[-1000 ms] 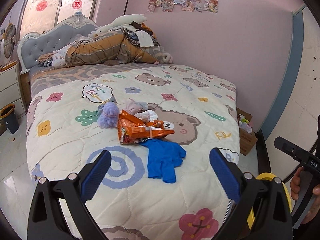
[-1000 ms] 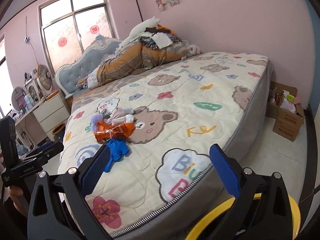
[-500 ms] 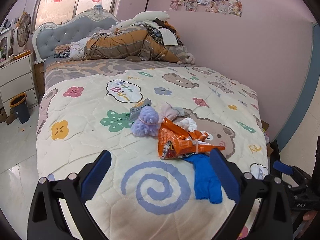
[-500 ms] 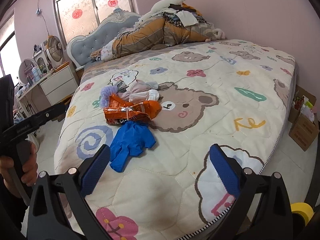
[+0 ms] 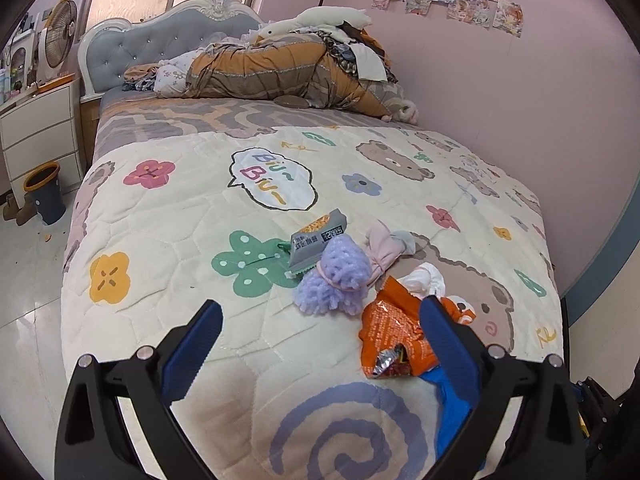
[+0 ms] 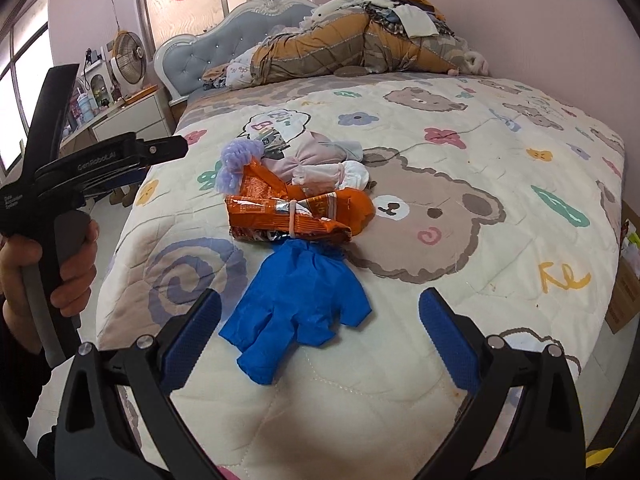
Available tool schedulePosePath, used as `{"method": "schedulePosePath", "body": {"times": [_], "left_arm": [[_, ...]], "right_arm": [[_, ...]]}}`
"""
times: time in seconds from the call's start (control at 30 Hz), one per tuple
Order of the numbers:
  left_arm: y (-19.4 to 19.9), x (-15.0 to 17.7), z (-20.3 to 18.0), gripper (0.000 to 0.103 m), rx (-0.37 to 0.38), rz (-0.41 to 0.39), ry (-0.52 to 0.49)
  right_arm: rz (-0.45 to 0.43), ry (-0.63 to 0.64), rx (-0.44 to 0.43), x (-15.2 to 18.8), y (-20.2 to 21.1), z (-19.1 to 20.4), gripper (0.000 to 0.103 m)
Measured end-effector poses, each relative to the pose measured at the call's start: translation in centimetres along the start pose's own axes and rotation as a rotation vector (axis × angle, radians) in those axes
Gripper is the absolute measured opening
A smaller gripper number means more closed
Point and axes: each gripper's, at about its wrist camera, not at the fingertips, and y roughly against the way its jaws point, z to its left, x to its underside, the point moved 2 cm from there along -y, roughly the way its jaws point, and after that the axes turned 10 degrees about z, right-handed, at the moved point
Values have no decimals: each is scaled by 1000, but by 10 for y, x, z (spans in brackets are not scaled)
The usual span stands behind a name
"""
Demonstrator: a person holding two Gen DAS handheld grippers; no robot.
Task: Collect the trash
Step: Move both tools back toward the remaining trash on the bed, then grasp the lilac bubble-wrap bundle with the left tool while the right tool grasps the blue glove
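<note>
A small heap of trash lies mid-frame on the bed: an orange snack bag [image 6: 296, 216] bound with a rubber band, a blue glove [image 6: 296, 308] just below it and touching, a grey packet [image 5: 318, 240] above, beside a fluffy purple ball [image 5: 336, 280] and a pink cloth bundle [image 5: 384, 252]. The right gripper [image 6: 320, 332] hangs over the glove with its fingers spread wide, grasping nothing. The left gripper [image 5: 320, 344] is likewise spread and empty, near the orange bag. The quilt [image 5: 180, 220] shows bears, flowers and a purple spiral. At the left edge of the left view, a blue bin [image 5: 44, 192] stands on the floor by white drawers [image 5: 40, 136]; its contents are not visible. Pink walls and a padded headboard [image 5: 168, 44] fill the top.
</note>
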Motion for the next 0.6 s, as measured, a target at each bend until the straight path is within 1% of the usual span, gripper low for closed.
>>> {"method": "schedulePosePath", "body": {"times": [0.27, 0.4, 0.6], "left_arm": [[-32, -21, 0, 95, -4, 33, 5], [-48, -30, 3, 95, 11, 53, 33], [-68, -36, 0, 95, 15, 76, 26]], "right_arm": [[34, 17, 20, -12, -22, 6, 95], [41, 24, 35, -16, -31, 7, 95], [68, 33, 49, -21, -46, 7, 95]]}}
